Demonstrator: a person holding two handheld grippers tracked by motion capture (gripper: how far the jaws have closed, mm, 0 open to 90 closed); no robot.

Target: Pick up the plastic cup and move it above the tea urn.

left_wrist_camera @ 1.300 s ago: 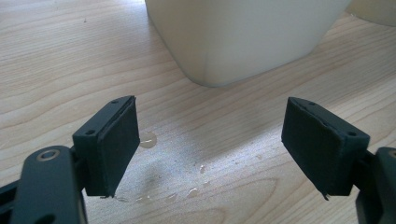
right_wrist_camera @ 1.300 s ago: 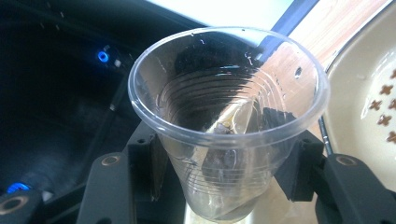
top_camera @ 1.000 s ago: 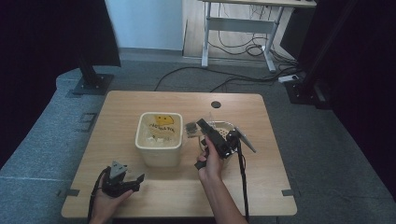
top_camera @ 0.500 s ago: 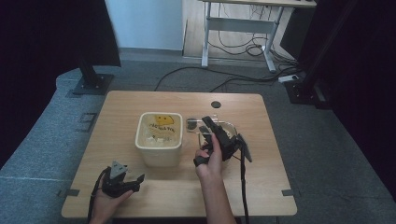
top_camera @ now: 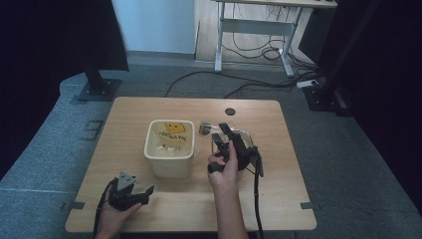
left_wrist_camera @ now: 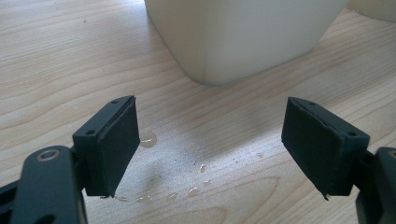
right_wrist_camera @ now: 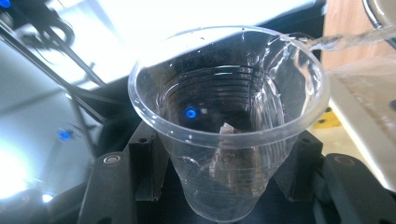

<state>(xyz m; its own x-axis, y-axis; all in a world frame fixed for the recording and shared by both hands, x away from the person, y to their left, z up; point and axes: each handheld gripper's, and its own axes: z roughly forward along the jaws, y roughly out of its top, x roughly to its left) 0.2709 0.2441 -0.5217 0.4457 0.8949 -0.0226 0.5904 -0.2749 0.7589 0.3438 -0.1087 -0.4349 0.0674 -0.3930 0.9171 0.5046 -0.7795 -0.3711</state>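
On the left of the cream tub [top_camera: 169, 148], near the table's [top_camera: 278, 199] front edge, the left gripper [top_camera: 130, 193] rests low on the wood. In the left gripper view its jaws stand wide apart with nothing between them, and small water drops [left_wrist_camera: 148, 138] lie on the wood just in front of the tub's wall [left_wrist_camera: 243, 37]. This hand has no work now; it is better to keep it there, away from the tub, so it does not push it.

The tub stands open in the middle of the table, with a yellow piece and pale pieces inside; I cannot tell what they are.

To the right of the tub, the right gripper [top_camera: 234, 147] is closed on a clear plastic cup [right_wrist_camera: 229, 121]: the two black jaws press its lower wall from both sides. The cup is tilted, and a thin stream of water [right_wrist_camera: 348, 41] leaves its rim toward the tub side. I judge that the step is pouring. To do it well, the grip should stay gentle, because a thin cup bends easily. The tilt should grow slowly, and the rim should stay above the tub's opening, not its edge, so no more water falls on the table.
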